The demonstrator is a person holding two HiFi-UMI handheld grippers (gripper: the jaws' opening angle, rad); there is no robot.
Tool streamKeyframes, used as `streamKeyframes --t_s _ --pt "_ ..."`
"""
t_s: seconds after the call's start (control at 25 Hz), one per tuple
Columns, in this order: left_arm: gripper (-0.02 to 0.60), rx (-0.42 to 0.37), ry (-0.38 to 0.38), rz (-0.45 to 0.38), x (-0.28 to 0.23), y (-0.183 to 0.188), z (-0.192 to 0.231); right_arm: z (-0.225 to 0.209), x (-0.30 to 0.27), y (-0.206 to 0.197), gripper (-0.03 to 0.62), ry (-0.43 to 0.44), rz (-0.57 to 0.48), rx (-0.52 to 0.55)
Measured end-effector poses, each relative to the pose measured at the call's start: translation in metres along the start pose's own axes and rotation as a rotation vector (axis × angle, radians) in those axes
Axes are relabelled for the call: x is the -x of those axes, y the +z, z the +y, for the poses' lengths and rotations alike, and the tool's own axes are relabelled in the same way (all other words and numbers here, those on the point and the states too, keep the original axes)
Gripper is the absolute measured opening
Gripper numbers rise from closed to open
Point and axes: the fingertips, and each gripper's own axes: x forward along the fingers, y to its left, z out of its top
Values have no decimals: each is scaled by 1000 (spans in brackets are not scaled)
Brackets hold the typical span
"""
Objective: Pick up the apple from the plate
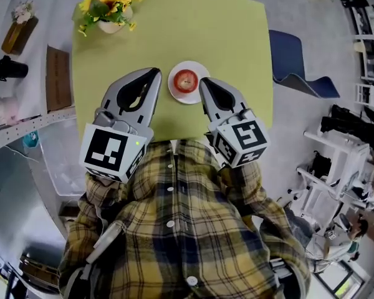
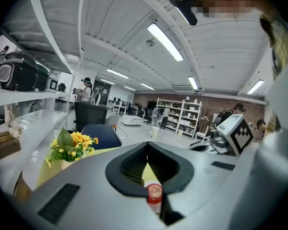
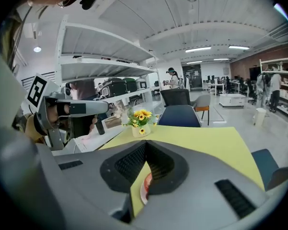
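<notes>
The apple [image 1: 186,80] sits upright in the middle of a small white plate [image 1: 175,92] on the yellow-green table [image 1: 237,42], stem dimple facing up. It's round, so there's no real long axis. Both grippers angle in toward it from the person's side, tipped a bit downward. The left gripper [image 1: 155,73] has its tip just left of the plate, and the right gripper [image 1: 204,81] has its tip right by the opposite rim. Both have their jaws pressed together, tips meeting, with nothing in them.
</notes>
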Motion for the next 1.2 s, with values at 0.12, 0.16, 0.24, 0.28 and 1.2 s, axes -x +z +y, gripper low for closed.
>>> streamKeyframes --t_s 0.12,0.16,0.24,0.28,1.2 --pt "9 -16 -52 26 -5 -4 -5 -7 4 -1 -3 -56 -2 -20" --pt "8 -18 -61 30 -6 -4 -5 -9 5 -2 -3 -69 -1 -26" --pt "8 -13 -71 36 -7 -4 -6 -12 7 -5 -3 -86 6 -36" --pt "8 -11 -76 38 -8 -4 -6 -13 7 -6 -3 -92 10 -38" --pt "8 10 -32 73 -48 -14 -4 -36 -4 -21 -2 -12 44 -37"
